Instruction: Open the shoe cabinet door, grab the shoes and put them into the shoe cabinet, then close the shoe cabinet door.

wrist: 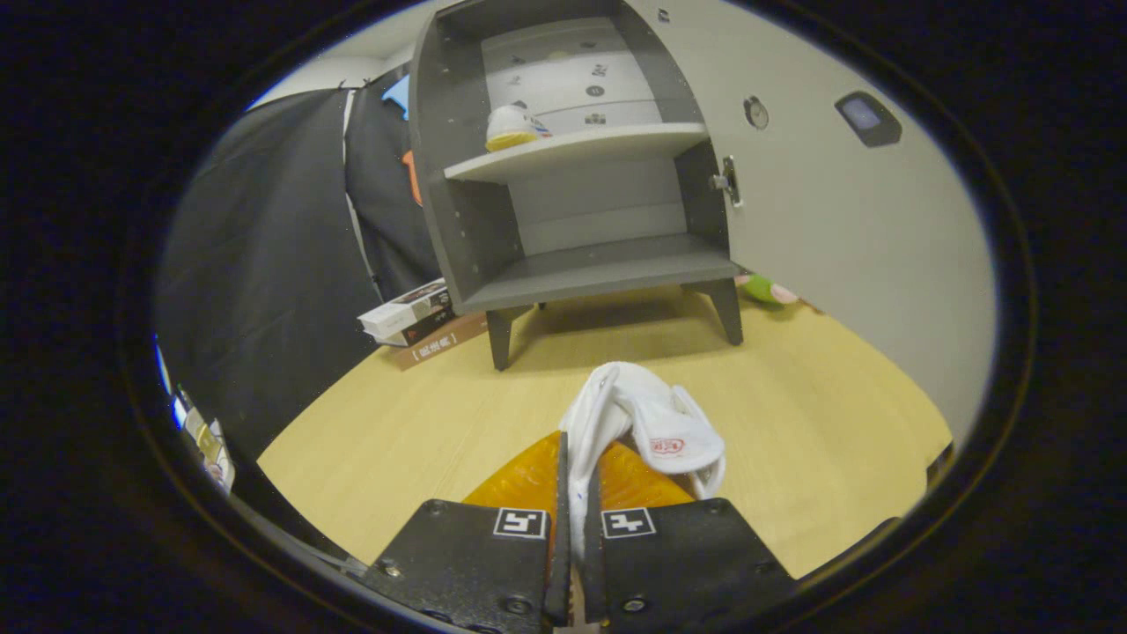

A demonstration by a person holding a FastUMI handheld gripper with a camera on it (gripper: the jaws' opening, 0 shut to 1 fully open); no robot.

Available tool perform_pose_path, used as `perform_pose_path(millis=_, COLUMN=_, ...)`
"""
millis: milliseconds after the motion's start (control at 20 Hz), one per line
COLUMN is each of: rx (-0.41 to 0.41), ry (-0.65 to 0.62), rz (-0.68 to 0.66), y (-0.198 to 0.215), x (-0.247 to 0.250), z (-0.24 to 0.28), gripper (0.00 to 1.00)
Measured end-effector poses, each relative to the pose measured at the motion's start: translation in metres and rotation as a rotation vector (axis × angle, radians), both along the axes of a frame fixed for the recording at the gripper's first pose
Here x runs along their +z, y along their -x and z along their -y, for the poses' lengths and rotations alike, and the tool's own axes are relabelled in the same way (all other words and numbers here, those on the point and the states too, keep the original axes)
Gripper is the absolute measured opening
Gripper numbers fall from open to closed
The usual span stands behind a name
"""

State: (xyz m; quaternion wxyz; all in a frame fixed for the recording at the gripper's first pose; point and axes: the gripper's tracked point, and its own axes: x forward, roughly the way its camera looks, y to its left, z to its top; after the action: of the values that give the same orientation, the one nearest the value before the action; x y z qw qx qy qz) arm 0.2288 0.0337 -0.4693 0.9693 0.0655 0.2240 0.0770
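The gripper [577, 493] is closed narrowly on a white slipper [647, 423], both fingers pressing its folded fabric between them. The slipper bunches up just ahead of the fingers, a small red mark showing on its upper. Its sole cannot be made out, and the heel end is hidden between the fingers.

Below the slipper lies the desk [423, 431], a pale wood-grain surface. Beyond the slipper stands the shoe cabinet [493, 229], grey, on short tapered legs, with its door [845, 246] swung wide open to the right. The door's inner face is pale and carries a metal hinge [726, 180] at the cabinet's edge. Inside, the lower shelf [607, 264] is bare; on the upper shelf [581, 145] sits a second slipper [512, 128], white with a yellowish sole, toward the left.

Left of the cabinet, a stack of books [414, 321] rests on the desk against the black cloth wall [264, 264]. Behind the cabinet's right leg, a small green and pink toy [768, 289] peeks out, mostly hidden by the door; what it is cannot be told.
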Motion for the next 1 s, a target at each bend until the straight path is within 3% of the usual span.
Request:
perform_pose_path(millis=200, rx=0.027, ry=-0.007, rz=0.109, y=-0.001, x=0.07, z=-0.002, gripper=0.1)
perform_pose_path(millis=450, rx=0.002, ry=0.014, rz=0.186, y=-0.038, x=0.148, z=0.002, gripper=0.08)
perform_pose_path(millis=750, rx=-0.031, ry=0.02, rz=0.298, y=-0.112, x=0.249, z=0.005, gripper=0.08)
perform_pose_path(millis=1000, rx=-0.035, ry=0.088, rz=0.302, y=-0.188, x=0.311, z=0.001, gripper=0.08)
